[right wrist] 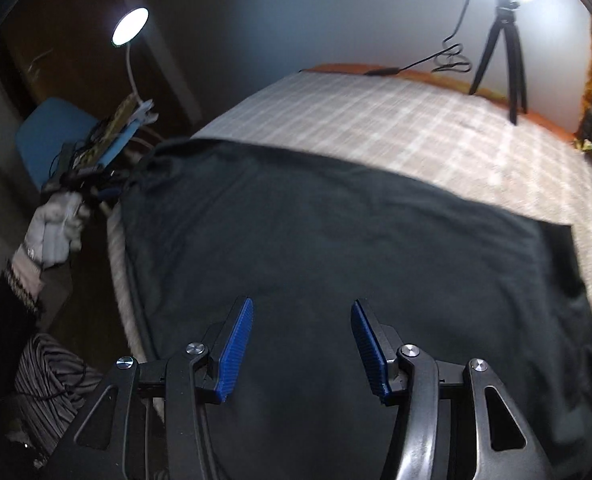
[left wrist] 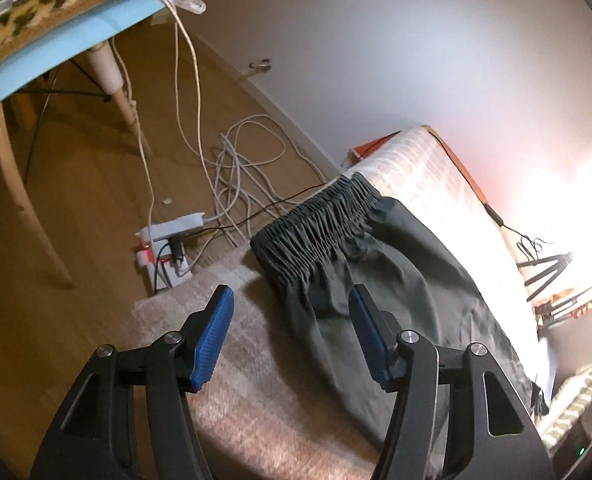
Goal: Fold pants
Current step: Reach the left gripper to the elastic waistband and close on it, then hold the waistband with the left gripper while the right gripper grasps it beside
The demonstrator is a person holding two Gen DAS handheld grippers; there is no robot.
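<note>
Dark grey-green pants [left wrist: 380, 264] lie flat on a checked bed cover [left wrist: 436, 168], their gathered elastic waistband [left wrist: 316, 224] at the bed's corner. My left gripper [left wrist: 292, 300] hovers over the cloth just below the waistband, open, with nothing between its blue pads. In the right wrist view the pants [right wrist: 336, 240] spread wide across the bed cover [right wrist: 416, 128]. My right gripper [right wrist: 302, 312] hangs above their near part, open and holding nothing. A gloved hand [right wrist: 56, 224] at the left edge holds the other gripper's handle.
A power strip [left wrist: 168, 244] and tangled white cables [left wrist: 240, 168] lie on the wooden floor beside the bed. A blue chair [left wrist: 56, 52] stands nearby. A tripod [right wrist: 504, 52] stands on the bed's far side; a desk lamp [right wrist: 130, 26] glows at the left.
</note>
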